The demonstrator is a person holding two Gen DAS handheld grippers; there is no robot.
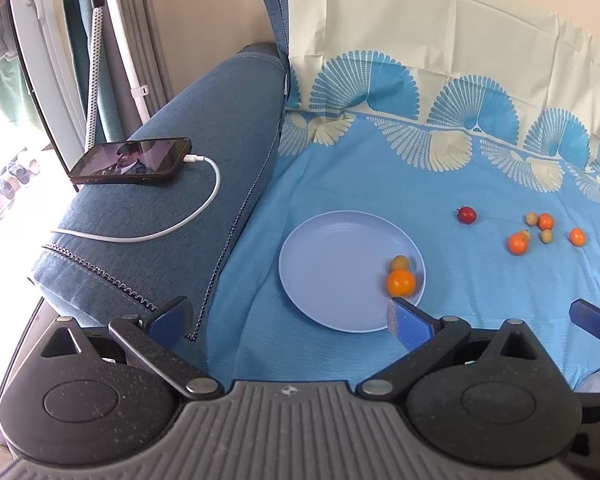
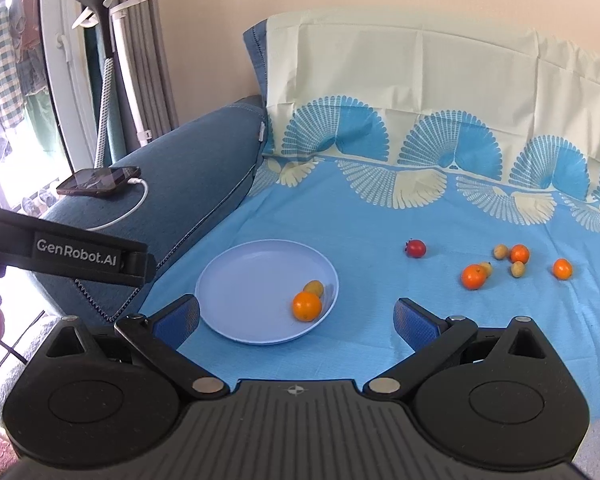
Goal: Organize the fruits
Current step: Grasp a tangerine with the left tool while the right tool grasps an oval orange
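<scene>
I have a tool in each hand, and both are wide open and hold nothing. My left tool (image 1: 288,320) hangs low over the near side of the plate (image 1: 328,264). My right tool (image 2: 296,320) sits just in front of the same plate.

The plate lies on a blue sheet (image 1: 480,300) spread over a sofa seat. Two fruits are in it already: an orange (image 1: 401,283) and a small yellow fruit (image 1: 399,263) touching it. Both sit close to the right rim.

The rest lie on the sheet, well off to the right: a red fruit (image 2: 416,248) by itself, then a loose bunch of three little oranges, one big one (image 2: 473,276) in front, and three small yellow ones.

Here is what I think could go wrong. The seat is soft, so the plate may tip if I bump its rim, and the two fruits near the edge could roll out. Round fruit rolls easily, so a push from one finger may send it away across the sheet. The yellow ones are tiny and sit right beside the oranges, so I may nudge a neighbour when I close on one. If I squeeze the red one too hard, I guess it could squash. My two tools are near each other, so they might knock together.
</scene>
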